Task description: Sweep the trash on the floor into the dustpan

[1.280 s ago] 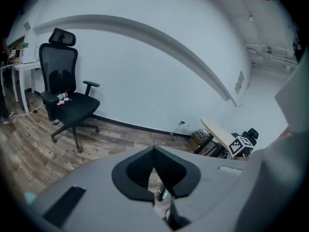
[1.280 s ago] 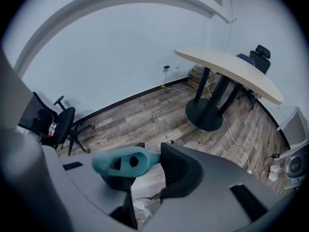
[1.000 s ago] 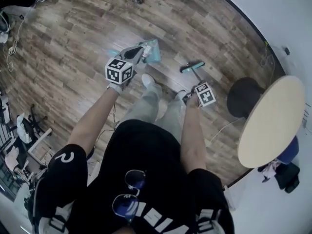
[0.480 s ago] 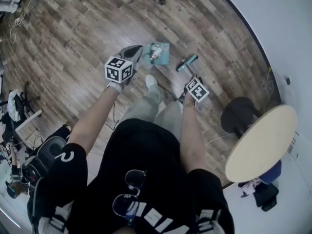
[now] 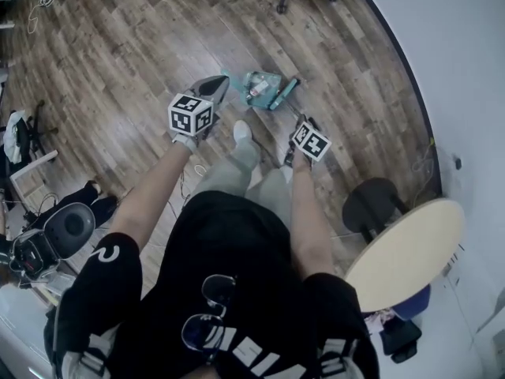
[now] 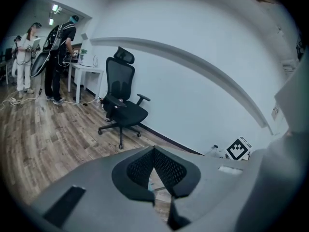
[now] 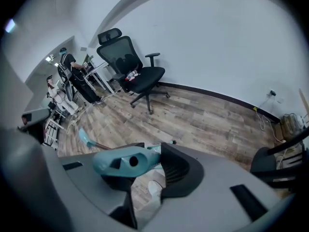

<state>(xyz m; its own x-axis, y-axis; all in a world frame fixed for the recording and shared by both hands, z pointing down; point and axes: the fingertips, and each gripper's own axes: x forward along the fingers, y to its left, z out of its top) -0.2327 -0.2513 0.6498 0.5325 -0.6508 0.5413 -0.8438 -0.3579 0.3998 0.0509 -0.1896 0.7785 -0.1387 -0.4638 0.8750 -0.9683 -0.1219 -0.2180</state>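
Observation:
A teal dustpan point(image 5: 267, 78) lies on the wood floor ahead of my feet, with pale trash point(image 5: 253, 90) in it. The teal brush head point(image 5: 285, 93) of the broom rests against the pan's right edge. My right gripper point(image 5: 299, 125) is shut on the broom's teal handle end point(image 7: 120, 162); in its own view the right gripper point(image 7: 149, 152) holds that end crosswise. My left gripper point(image 5: 219, 84) hangs just left of the pan. The left gripper point(image 6: 154, 151) has its tips together on the dustpan's thin upright handle, which is mostly hidden.
A black office chair point(image 6: 123, 108) stands by the white wall, also the chair point(image 7: 133, 66) in the right gripper view. A round table point(image 5: 406, 251) and a black stool point(image 5: 371, 204) are at my right. Cables and gear point(image 5: 47, 235) lie left. People point(image 6: 58, 57) stand far off.
The brush head has swept left across the floor to the dustpan's edge, and my right gripper moved left with it. The left gripper has stayed beside the pan.

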